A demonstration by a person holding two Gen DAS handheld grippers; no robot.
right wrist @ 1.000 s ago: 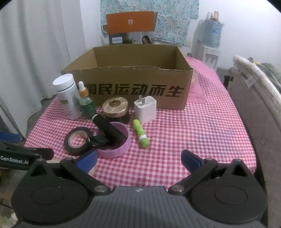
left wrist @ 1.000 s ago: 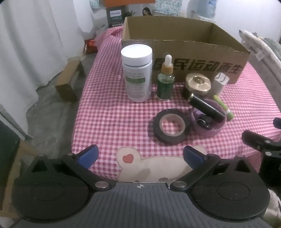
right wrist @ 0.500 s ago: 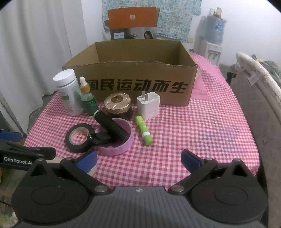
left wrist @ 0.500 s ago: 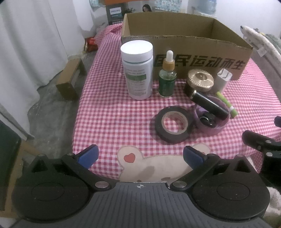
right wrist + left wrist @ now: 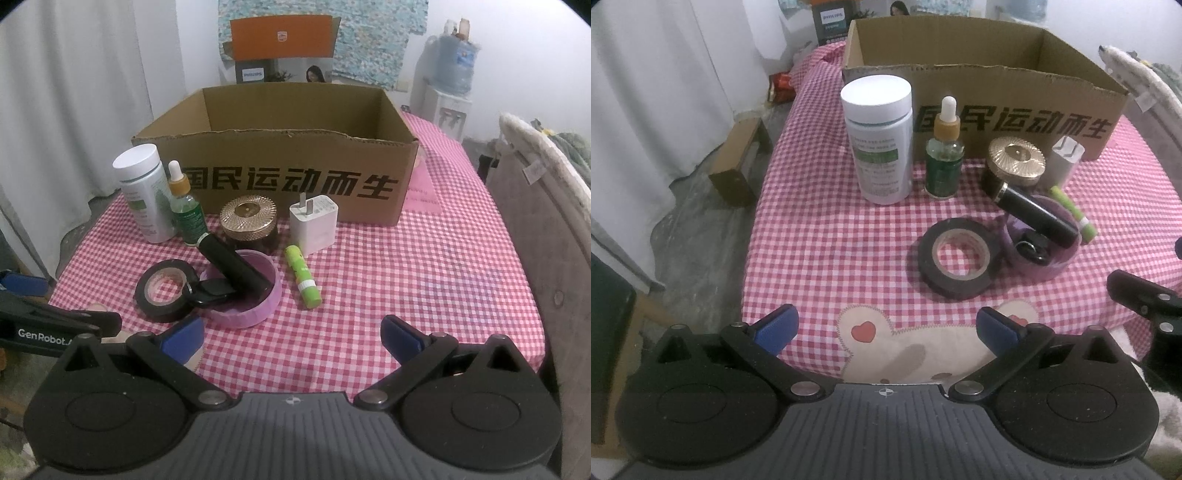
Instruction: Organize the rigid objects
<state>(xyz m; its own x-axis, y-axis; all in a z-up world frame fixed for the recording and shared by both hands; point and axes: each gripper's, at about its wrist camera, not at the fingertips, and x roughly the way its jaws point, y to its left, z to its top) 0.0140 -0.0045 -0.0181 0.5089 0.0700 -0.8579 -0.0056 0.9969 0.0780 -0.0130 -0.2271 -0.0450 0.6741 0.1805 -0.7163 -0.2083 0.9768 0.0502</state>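
So far: nothing gripped, nothing yet boxed.
Change: over the last second both cameras have crept nearer the table; no item has shifted.
Left gripper (image 5: 886, 328): fingers spread, empty, at the table's near edge before the black tape roll (image 5: 956, 257).
Right gripper (image 5: 291, 338): fingers spread, empty, near the purple lid (image 5: 245, 295).
Items: white bottle (image 5: 878, 138), dropper bottle (image 5: 943, 151), gold-lidded jar (image 5: 248, 221), charger (image 5: 314, 223), green tube (image 5: 303, 282) stand or lie before the cardboard box (image 5: 295, 181).
Meaning: an approach, likely a first pick.

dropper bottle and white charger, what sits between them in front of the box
The gold-lidded jar stands between the dropper bottle and the white charger, clearest in the right wrist view.
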